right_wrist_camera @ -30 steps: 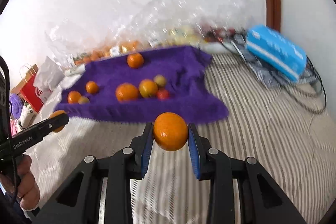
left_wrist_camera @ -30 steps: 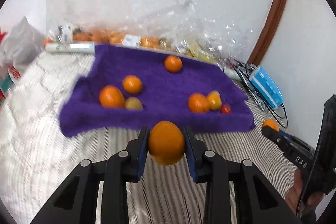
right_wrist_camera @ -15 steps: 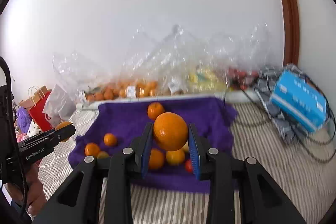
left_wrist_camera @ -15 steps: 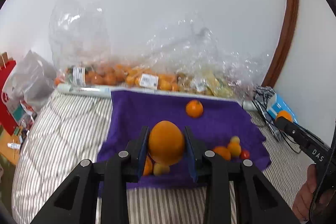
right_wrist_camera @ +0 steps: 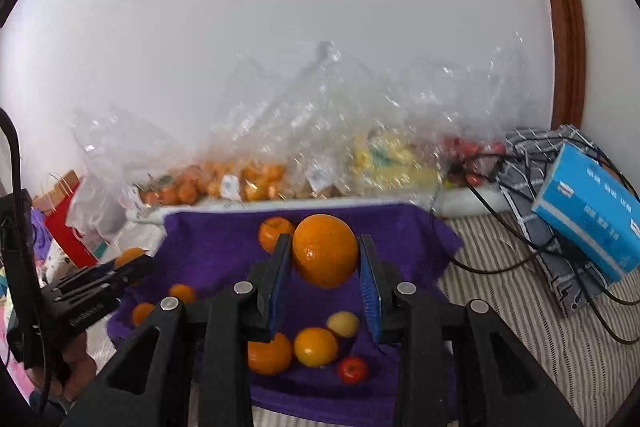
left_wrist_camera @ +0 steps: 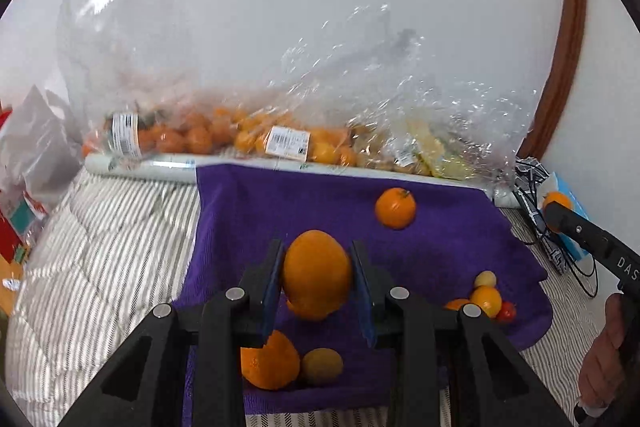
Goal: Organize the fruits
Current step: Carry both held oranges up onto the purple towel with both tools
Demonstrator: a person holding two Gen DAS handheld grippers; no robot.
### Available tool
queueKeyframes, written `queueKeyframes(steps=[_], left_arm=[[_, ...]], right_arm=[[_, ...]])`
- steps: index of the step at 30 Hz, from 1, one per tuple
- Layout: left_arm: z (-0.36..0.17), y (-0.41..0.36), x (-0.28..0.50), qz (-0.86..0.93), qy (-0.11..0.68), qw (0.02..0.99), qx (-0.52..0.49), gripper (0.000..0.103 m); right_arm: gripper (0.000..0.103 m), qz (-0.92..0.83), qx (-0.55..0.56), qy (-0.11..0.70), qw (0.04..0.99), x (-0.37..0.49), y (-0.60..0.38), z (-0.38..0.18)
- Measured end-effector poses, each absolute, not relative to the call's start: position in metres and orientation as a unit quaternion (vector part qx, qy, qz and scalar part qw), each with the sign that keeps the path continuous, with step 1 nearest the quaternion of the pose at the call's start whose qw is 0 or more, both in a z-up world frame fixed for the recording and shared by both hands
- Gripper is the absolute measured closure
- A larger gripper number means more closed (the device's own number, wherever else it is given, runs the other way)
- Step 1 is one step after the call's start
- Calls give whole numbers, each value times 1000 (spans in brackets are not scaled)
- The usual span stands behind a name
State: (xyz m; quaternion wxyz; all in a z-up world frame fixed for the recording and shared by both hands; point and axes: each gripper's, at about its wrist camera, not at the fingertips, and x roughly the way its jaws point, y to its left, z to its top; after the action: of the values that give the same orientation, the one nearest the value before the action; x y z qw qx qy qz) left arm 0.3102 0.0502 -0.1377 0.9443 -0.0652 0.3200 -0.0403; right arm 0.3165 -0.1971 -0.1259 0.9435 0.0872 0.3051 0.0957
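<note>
A bed with a striped quilt [left_wrist_camera: 104, 259] is carrying everything. A purple towel [left_wrist_camera: 448, 239] is lying across it in the middle of the frame. Behind the towel, along the wall, a white roll [left_wrist_camera: 140, 167] and clear plastic bags of fruit [left_wrist_camera: 248, 135] are resting on the bed. At the right of the right wrist view, a blue box [right_wrist_camera: 592, 219] is sitting on a dark checked cloth [right_wrist_camera: 532, 171] among black cables [right_wrist_camera: 500, 267].

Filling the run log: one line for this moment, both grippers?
left gripper: shut on round orange | right gripper: shut on round orange fruit | both over purple terry towel
</note>
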Motion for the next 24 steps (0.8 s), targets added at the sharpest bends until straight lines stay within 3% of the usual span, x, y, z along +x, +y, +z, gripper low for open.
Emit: queueKeyframes(steps=[24], left_arm=[[-163,51,322,-46,346,934,-77,72]], right_arm=[[71,71,99,372,920,342,-215,-179]])
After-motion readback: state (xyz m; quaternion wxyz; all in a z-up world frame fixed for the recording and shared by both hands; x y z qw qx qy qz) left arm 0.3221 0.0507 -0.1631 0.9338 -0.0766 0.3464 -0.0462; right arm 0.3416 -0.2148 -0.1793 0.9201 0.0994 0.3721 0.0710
